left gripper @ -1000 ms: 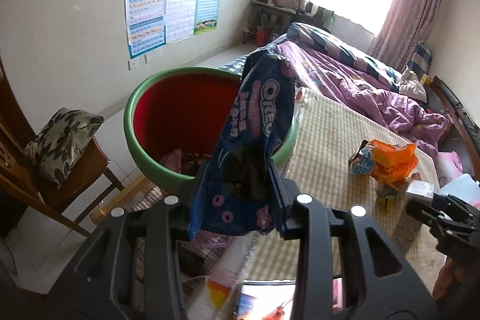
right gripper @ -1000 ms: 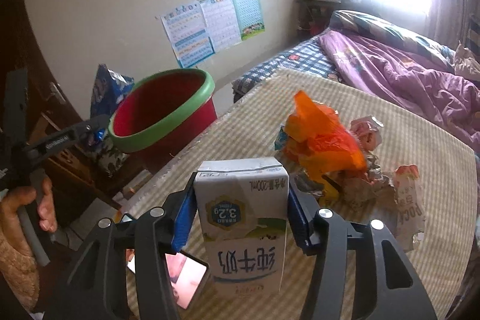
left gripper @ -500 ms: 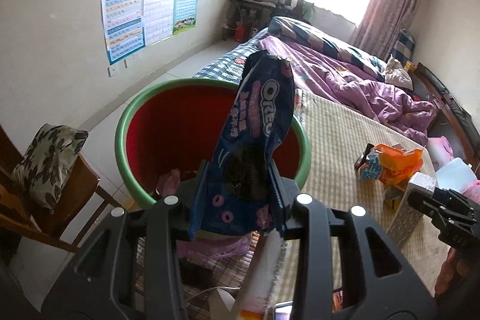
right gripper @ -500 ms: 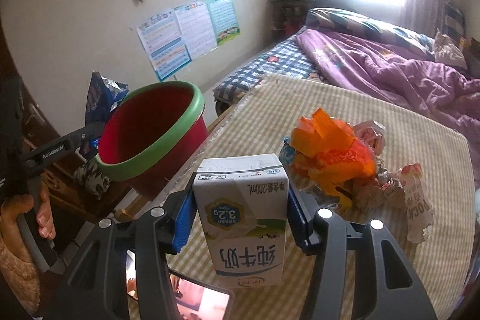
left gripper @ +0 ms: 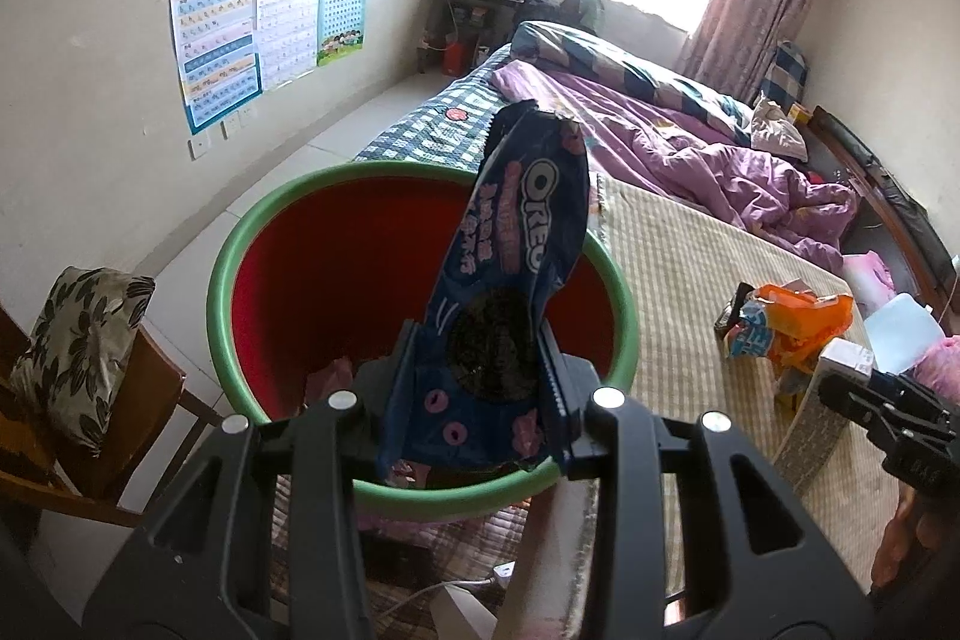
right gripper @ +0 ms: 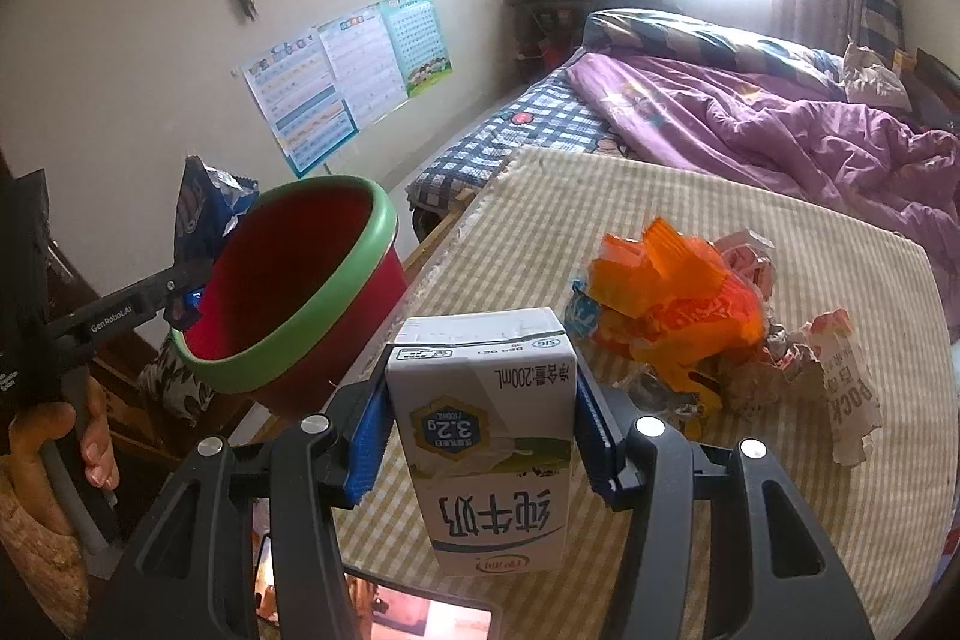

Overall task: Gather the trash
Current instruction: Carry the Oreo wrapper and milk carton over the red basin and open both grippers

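Now left tongs (left gripper: 483, 388) clamp Oreo wrapper (left gripper: 510, 274) over bin (left gripper: 240, 244); right tongs (right gripper: 480, 436) clamp milk carton (right gripper: 486, 436).

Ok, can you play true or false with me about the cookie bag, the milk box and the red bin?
1. The left tool is holding a blue Oreo bag. True.
2. The milk carton is lying in the bin. False: the right tool grips it over the checked mat.
3. The red bin has a green rim. True.
4. The bin is completely empty. False: some pink trash lies at its bottom.
5. An orange wrapper sits on the mat. True.
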A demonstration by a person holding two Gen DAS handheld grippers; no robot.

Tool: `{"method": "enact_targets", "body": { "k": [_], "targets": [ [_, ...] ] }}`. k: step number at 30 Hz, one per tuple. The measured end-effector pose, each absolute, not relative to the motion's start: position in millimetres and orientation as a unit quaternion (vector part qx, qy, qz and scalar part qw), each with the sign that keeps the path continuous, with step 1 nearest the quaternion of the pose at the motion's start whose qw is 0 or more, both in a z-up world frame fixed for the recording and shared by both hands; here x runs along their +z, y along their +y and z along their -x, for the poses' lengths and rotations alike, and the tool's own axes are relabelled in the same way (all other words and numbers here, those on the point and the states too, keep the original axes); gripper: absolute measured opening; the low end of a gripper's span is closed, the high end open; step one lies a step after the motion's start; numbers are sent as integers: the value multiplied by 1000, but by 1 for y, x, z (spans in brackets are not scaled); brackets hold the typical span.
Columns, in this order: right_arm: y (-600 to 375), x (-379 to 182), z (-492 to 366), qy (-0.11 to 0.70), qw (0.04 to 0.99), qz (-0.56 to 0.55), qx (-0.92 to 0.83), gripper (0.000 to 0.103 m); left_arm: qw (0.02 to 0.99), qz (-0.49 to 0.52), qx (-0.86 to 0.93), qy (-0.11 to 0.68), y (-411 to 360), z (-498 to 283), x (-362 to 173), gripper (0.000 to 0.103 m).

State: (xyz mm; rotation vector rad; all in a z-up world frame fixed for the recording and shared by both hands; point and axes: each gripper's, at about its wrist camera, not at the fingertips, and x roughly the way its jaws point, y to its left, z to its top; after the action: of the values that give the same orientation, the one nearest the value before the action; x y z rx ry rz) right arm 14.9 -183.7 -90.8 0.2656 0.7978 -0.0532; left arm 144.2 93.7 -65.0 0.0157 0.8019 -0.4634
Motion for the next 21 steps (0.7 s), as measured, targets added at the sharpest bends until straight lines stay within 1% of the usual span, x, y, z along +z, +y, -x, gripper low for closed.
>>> {"method": "enact_targets", "body": {
  "k": [9,21],
  "targets": [
    [-175,-79,-22,378,917,-120,-33,52,892,-6,-231,389,96,-154,-65,35],
    [-155,-52,-42,353,932,-82,-21,52,889,-7,-238,392,94,-169,-69,35]
  ]
}}
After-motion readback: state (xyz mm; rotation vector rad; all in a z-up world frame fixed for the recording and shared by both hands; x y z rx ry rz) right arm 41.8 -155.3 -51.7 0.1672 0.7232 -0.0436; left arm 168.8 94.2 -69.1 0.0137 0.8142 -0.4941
